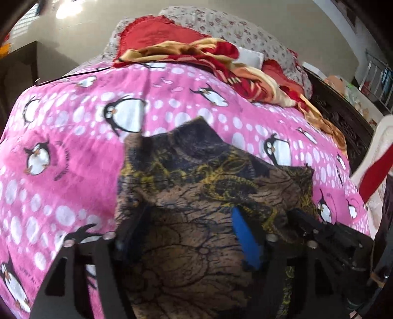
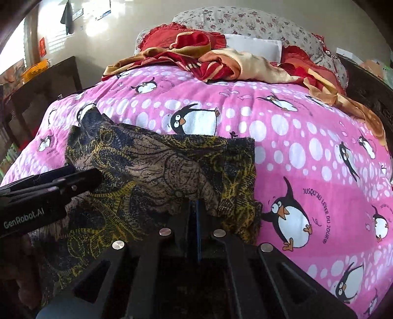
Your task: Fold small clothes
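A small brown, black and yellow patterned garment (image 1: 196, 186) lies on the pink penguin bedsheet (image 1: 73, 152). My left gripper (image 1: 186, 220) is open, its jaws wide apart with the cloth between and over them; one blue pad (image 1: 245, 240) shows. My right gripper (image 2: 196, 208) is shut on the near edge of the garment (image 2: 159, 166), and cloth bunches over its tips. The left gripper (image 2: 93, 176) also shows in the right wrist view, lying on the garment's left side.
A red and tan blanket (image 2: 221, 61) and floral pillows (image 2: 245, 22) are piled at the far end of the bed. Dark wooden furniture (image 2: 49, 81) stands to the left, a dark carved bed frame (image 1: 339, 115) and white chair (image 1: 375, 157) to the right.
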Available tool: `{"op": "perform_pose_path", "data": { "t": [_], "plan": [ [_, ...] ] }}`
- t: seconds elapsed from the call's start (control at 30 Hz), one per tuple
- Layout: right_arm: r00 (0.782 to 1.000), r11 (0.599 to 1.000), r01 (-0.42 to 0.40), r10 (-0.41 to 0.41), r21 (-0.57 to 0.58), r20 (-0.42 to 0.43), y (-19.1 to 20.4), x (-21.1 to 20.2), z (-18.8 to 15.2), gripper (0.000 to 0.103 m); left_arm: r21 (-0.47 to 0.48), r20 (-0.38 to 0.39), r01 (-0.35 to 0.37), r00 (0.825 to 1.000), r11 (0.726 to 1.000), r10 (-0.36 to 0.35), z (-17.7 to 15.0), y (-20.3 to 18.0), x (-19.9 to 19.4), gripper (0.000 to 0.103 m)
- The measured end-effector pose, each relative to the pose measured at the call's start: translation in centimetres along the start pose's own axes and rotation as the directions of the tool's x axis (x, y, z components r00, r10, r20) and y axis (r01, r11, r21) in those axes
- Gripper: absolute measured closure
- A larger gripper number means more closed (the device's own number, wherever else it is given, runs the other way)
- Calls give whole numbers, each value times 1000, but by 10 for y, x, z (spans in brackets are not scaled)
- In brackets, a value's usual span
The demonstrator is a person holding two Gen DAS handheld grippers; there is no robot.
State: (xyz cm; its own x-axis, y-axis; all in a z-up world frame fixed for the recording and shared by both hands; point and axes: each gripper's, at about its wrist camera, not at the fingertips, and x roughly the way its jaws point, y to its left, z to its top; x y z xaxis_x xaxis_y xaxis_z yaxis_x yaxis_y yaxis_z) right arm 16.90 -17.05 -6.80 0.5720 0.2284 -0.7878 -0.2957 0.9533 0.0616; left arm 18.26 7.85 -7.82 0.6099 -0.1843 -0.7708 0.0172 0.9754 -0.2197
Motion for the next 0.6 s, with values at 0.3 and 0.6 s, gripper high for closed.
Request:
{"op": "perform_pose_path", "data": {
  "t": [0.3,0.6],
  "plan": [
    [994,999,-38,35,-25,-102,-7,-51,-2,69,107,-117,-64,990,992,77,3,-24,-7,0],
    [993,997,-78,76,-17,-88,-18,-163,-71,27,153,-8,-228,973,962,232,-57,-48,-114,0]
  ]
}}
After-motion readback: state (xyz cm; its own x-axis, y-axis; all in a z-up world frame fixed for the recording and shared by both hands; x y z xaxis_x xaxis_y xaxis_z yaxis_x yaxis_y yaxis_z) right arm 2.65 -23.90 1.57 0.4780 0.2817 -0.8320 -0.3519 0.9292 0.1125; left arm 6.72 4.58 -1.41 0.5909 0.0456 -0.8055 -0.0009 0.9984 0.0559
